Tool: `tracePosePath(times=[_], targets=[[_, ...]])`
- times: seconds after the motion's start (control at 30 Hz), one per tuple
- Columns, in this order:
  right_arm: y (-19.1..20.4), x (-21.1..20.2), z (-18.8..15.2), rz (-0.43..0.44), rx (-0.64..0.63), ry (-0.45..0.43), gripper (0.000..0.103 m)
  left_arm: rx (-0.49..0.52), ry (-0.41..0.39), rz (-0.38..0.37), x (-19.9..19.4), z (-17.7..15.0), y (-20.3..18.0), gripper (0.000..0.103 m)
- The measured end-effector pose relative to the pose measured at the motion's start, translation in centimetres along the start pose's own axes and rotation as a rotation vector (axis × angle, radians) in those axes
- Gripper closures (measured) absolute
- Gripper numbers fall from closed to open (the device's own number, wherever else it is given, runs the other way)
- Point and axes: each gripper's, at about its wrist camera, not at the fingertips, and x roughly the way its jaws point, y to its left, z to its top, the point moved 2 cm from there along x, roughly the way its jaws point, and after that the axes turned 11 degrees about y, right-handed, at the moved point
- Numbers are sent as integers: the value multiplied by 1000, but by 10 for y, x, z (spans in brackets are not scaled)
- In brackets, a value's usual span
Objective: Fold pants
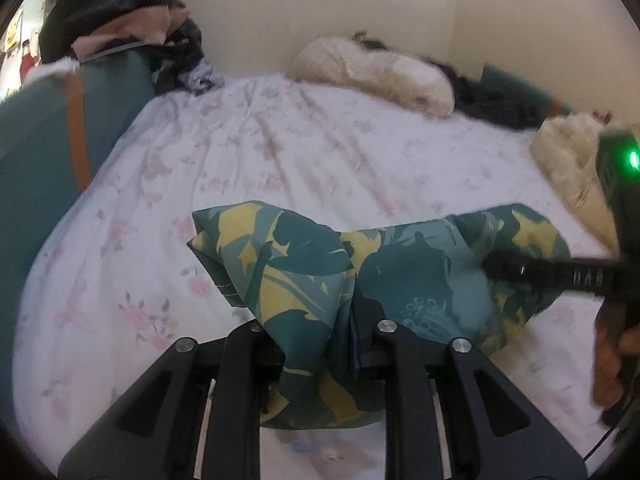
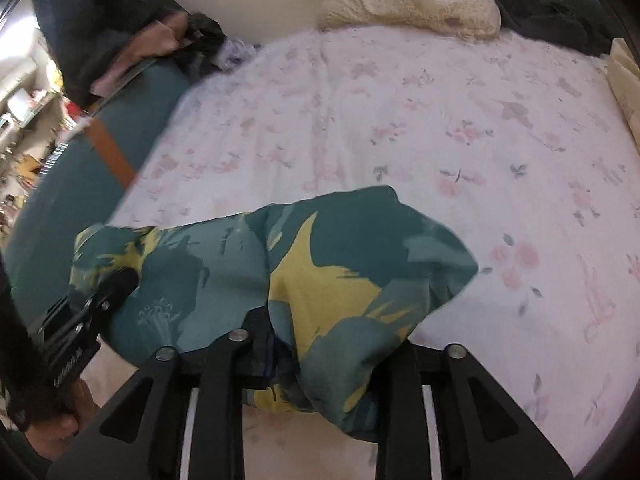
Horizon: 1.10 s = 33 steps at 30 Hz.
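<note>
Pants (image 1: 304, 276) in teal and yellow print are bunched above the bed (image 1: 280, 148), draped between both tools. Cloth is gripped by the left hand-held gripper (image 1: 320, 344) and likewise pinched by the right hand-held gripper (image 2: 320, 356), the two held close together.

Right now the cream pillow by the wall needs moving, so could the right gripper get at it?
Probably not yet. The right gripper has its jaws closed on the green-and-yellow pants. The floral sheet leading to the cream pillow is bare, so only the held pants hinder it.
</note>
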Motion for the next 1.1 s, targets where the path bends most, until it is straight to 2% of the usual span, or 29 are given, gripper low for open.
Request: tracePosePath(times=[0.03,0.1,0.13,0.17,0.23,0.33,0.43,0.53,0.67,0.7,0.73,0.8,0.87,0.9,0.93,1.0,1.07,1.1], targets=[[-2,10,3,-16,-4,25,66,4,22,44,10,-5,5,78],[-6,18,5,-109,-29,26,54,-16,31,56,11,-9,13,73],[-12,17,4,-170,-35,17,52,-38,35,88,10,-11,23,72],[-20,16,4,-216,-27,14,52,-58,45,169,9,-15,34,72],[-40,7,2,-280,15,1,51,-101,58,265,7,-20,56,74],[-56,-16,-4,-316,56,-25,52,-158,115,238,4,-38,84,75],[-53,-45,-15,-313,41,-113,50,-168,91,260,-16,-51,86,74],[-40,-61,-30,-244,30,-107,50,-172,80,204,-38,-61,77,74],[-1,-85,-69,-167,-91,-116,49,-155,55,185,-79,-75,55,73],[8,-94,-83,-150,-109,-123,45,-158,37,154,-97,-84,46,73],[16,-101,-95,-145,-116,-132,35,-167,22,139,-110,-89,42,73],[32,-121,-125,-153,-131,-173,26,-173,1,129,-140,-100,30,73],[48,-145,-158,-135,-141,-215,25,-168,-27,101,-175,-117,11,71],[55,-160,-179,-125,-135,-234,23,-164,-44,91,-194,-126,1,68],[59,-171,-193,-112,-126,-247,21,-157,-52,93,-209,-133,-8,58],[64,-194,-221,-84,-98,-280,15,-147,-64,97,-231,-141,-21,47],[68,-218,-250,-89,-75,-313,10,-143,-78,77,-258,-153,-37,39],[71,-228,-262,-99,-77,-327,7,-140,-74,73,-271,-160,-44,32]])
